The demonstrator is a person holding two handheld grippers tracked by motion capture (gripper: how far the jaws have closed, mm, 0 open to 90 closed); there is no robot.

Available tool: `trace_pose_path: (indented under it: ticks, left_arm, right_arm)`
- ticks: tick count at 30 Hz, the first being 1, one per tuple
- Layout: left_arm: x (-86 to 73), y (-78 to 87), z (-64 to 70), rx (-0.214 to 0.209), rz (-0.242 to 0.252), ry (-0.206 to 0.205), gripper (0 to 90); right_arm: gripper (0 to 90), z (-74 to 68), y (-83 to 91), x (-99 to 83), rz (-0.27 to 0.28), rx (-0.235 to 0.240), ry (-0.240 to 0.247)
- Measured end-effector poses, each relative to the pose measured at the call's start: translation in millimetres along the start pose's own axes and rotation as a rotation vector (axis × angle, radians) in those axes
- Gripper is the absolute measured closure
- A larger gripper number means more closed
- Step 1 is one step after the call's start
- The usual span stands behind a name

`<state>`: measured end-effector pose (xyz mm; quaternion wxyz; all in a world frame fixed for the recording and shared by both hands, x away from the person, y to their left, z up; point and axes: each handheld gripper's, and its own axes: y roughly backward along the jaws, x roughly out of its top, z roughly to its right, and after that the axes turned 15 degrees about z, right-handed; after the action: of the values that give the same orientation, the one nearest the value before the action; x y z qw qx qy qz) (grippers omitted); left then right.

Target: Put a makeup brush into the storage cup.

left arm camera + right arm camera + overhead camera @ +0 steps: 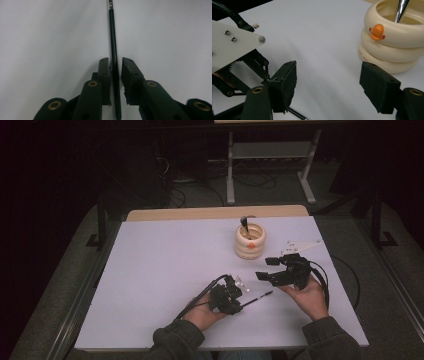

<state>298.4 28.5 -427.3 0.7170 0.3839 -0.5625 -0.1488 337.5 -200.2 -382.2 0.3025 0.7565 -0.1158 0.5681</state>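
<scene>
Pen (113, 50) is lying on the table (150, 270), left hand-held gripper (115, 61) closing around its barrel for a lengthwise pick. Right hand-held gripper (328, 82) is waiting wide apart beside the ringed holder (392, 37), likely the drop target.

No readable text anywhere (holder (392, 47) print too blurred).

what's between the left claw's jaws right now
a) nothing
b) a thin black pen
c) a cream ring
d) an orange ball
b: in the left gripper view a thin black pen runs up between the jaws of the left claw, which stand close on either side of it over the white table.
</scene>
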Motion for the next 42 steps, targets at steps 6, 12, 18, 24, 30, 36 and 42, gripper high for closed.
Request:
trace_pose_path:
  ticks: [6, 12, 18, 24, 30, 36, 42]
  left_arm:
    - [2.1, -2.6, 5.7, 0.054, -0.017, -0.021, 84.4]
    - [2.5, -2.9, 6.4, 0.06, -0.018, -0.013, 85.7]
    - [-0.3, -1.3, 3.7, 0.05, 0.004, 0.011, 85.9]
    - [-3.2, 0.6, -1.5, 0.026, 0.025, 0.043, 85.9]
    - [-3.7, 1.1, -1.4, 0.027, 0.03, 0.04, 86.0]
    - [-4.1, 3.3, -4.0, 0.025, 0.018, 0.041, 86.1]
    - [-4.8, 4.5, -5.3, 0.031, 0.021, 0.045, 86.1]
  right_arm:
    - [28.7, -0.9, -1.5, -0.6, -0.014, 0.004, 0.008]
    - [28.9, -1.5, -4.3, -2.1, -0.029, 0.001, 0.01]
    - [30.2, -2.5, -6.4, -3.0, -0.036, 0.021, 0.0]
    - [30.3, -2.8, -6.7, -3.7, -0.044, 0.025, 0.001]
    - [30.6, -2.5, -7.6, -4.0, -0.04, 0.032, -0.005]
    - [31.5, -4.1, -7.5, -3.4, -0.044, 0.034, 0.001]
    - [31.5, -4.5, -8.4, -4.1, -0.053, 0.038, -0.001]
